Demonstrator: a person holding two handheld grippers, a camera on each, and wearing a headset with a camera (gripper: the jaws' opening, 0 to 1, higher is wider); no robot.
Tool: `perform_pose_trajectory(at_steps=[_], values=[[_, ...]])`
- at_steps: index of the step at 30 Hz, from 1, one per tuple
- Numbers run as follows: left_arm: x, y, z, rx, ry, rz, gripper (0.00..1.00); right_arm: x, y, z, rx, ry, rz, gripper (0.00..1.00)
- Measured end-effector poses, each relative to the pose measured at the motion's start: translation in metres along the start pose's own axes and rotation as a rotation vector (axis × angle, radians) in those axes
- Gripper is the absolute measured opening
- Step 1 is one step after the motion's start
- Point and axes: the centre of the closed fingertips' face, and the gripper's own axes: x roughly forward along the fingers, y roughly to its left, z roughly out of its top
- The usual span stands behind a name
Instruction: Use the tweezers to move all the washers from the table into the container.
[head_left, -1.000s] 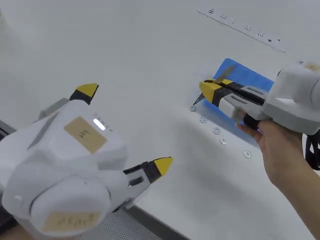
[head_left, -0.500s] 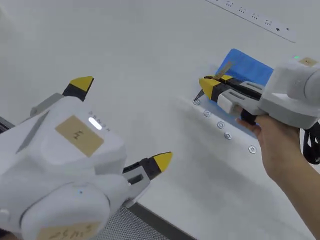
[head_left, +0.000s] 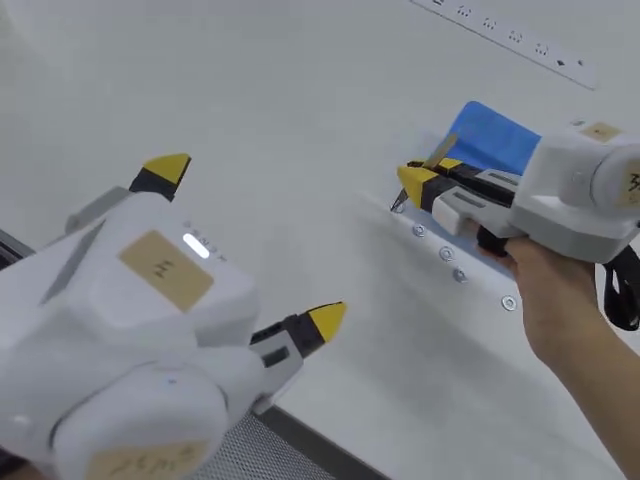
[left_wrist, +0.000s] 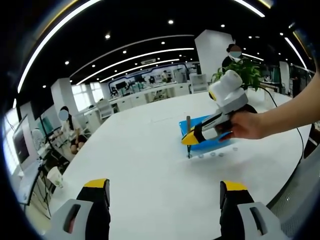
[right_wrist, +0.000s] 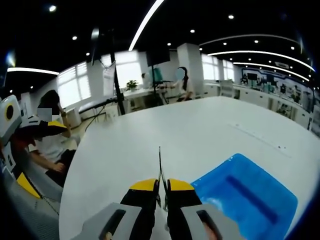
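Four small silver ring washers (head_left: 445, 253): in a row on the white surface (head_left: 300, 120), just beside the blue plastic tray container (head_left: 495, 135)
thin metal tweezers (head_left: 440, 152): tips down at the row's far end, I'd go steep and nip one rim
right gripper (head_left: 410, 176): clamped on the tweezers, squeeze gently
left gripper (head_left: 247, 243): jaws wide apart, empty, well clear

The left gripper (head_left: 245, 245) and right gripper (head_left: 412, 182) are bulky white shells with black yellow-tipped jaws, tan labels (head_left: 165, 268) and a lit strip (head_left: 197, 247) behind the left's jaws.
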Motion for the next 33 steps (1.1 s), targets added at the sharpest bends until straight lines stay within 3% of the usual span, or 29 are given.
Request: perform_pose_trajectory(at_steps=[7,10,14,16,21,28,33], values=[[0.0001,-0.0001,-0.0006,0.003,0.003,0.0,0.93,0.0022,-0.0027,-0.0021,-0.005,0.01,-0.009,0.04],[-0.0002,0.0007,0.0003,0.0,-0.002,0.003,0.92,0.0023,-0.0018,-0.0024,0.038,0.003,-0.007,0.04],[-0.0002,0.0004,0.0001,0.006,-0.002,0.003,0.92,0.0011,-0.0011,-0.0041,0.003,0.013,-0.027,0.03],[0.0001,0.0005,-0.0007,0.006,0.003,0.004,0.92,0.0005,-0.0018,-0.0047,-0.051,0.022,-0.041,0.03],[0.0006,0.0006,-0.0025,0.004,0.011,0.005,0.94,0.0011,-0.0004,-0.0044,-0.057,0.035,-0.033,0.02],[-0.0005,-0.0001,-0.0015,0.019,0.005,0.002,0.93,-0.0002,-0.0011,-0.0038,-0.01,0.039,-0.039,0.02],[-0.0008,0.0015,-0.0015,0.014,0.004,0.009,0.93,-0.0034,0.0061,0.0014,-0.022,0.038,-0.021,0.02]])
